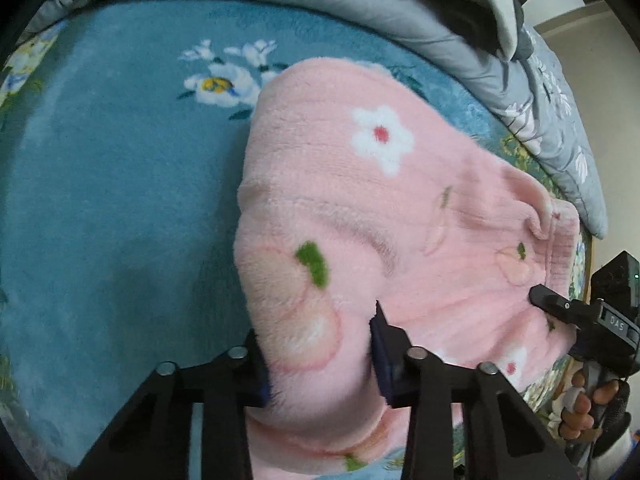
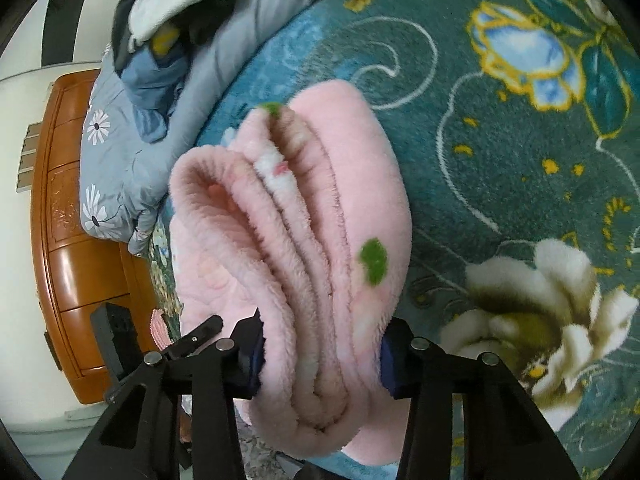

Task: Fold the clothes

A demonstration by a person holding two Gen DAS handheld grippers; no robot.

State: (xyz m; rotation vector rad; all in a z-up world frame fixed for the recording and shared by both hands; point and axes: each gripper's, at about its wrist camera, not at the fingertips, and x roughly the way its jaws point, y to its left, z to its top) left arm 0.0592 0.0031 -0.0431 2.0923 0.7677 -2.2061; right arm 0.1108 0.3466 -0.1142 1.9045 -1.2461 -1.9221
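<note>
A pink fleece garment [image 1: 360, 216] with white flowers and peach prints lies folded on a teal floral blanket [image 1: 112, 184]. My left gripper [image 1: 320, 356] is shut on its thick near edge, with fleece bulging between the blue pads. In the left wrist view the right gripper [image 1: 560, 304] shows at the garment's right end, held by a hand [image 1: 580, 404]. In the right wrist view the pink fleece garment [image 2: 304, 216] appears as several stacked folded layers, and my right gripper [image 2: 320, 356] is shut on that bundle.
A grey floral quilt [image 1: 420, 20] with piled clothes [image 2: 172, 12] runs along the far side of the bed. A brown wooden cabinet [image 2: 76, 240] stands past the bed edge. Bare teal blanket [image 2: 520, 160] spreads to the right of the garment.
</note>
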